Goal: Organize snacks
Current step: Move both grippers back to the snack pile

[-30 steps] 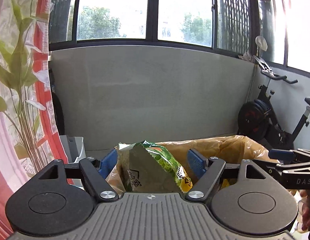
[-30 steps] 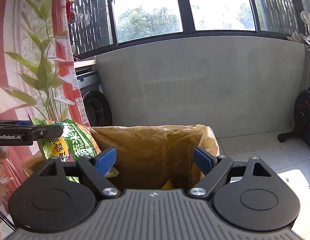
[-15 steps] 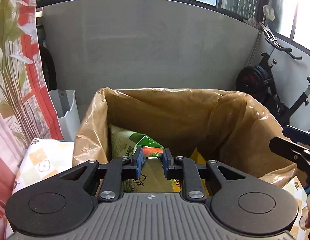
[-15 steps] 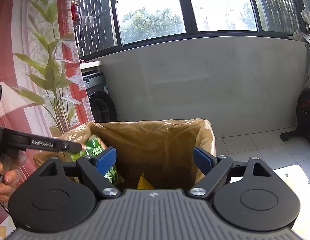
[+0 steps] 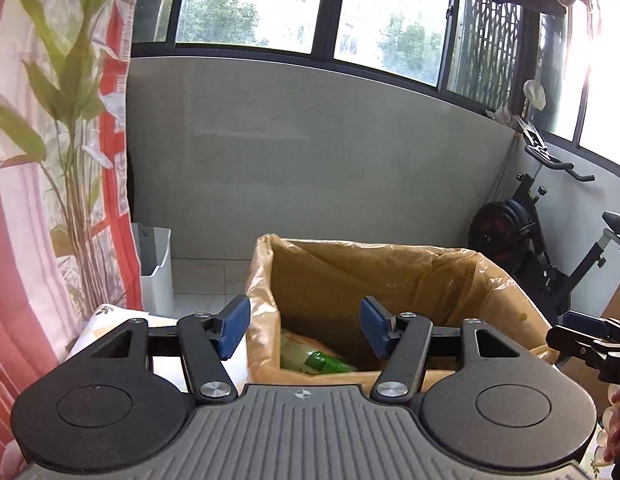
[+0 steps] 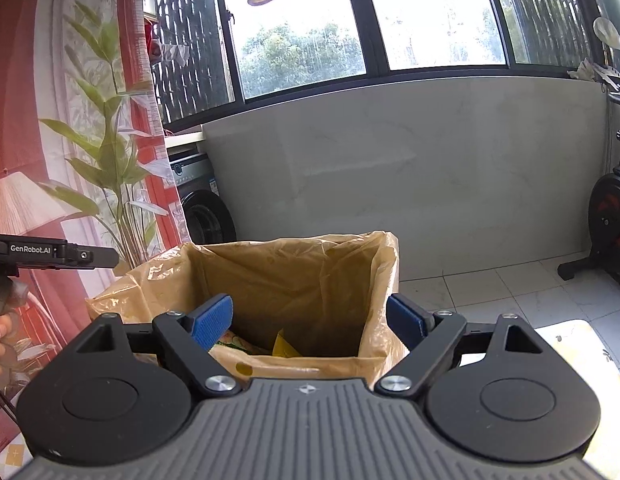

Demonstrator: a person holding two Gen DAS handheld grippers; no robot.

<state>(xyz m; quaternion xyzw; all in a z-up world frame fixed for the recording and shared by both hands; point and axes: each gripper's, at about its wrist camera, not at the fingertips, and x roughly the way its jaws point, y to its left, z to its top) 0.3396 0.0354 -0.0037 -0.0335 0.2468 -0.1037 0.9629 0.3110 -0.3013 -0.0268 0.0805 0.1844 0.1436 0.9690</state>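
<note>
The left claw [image 5: 303, 330] no longer pinches the green snack bag [image 5: 314, 360] — its jaws are opening, empty, pulled back above the lined box [image 5: 390, 272], where the bag now lies inside.

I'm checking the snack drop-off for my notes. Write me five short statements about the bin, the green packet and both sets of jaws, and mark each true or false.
1. The green snack packet lies inside the lined bin. True.
2. The left gripper grips the green packet. False: its jaws are opening with nothing between them; the packet lies below in the bin.
3. The right gripper holds a yellow packet. False: its jaws stand open and empty; the yellow packet lies down in the bin.
4. The bin is lined with a tan plastic bag. True.
5. An exercise bike stands right of the bin in the left wrist view. True.
</note>
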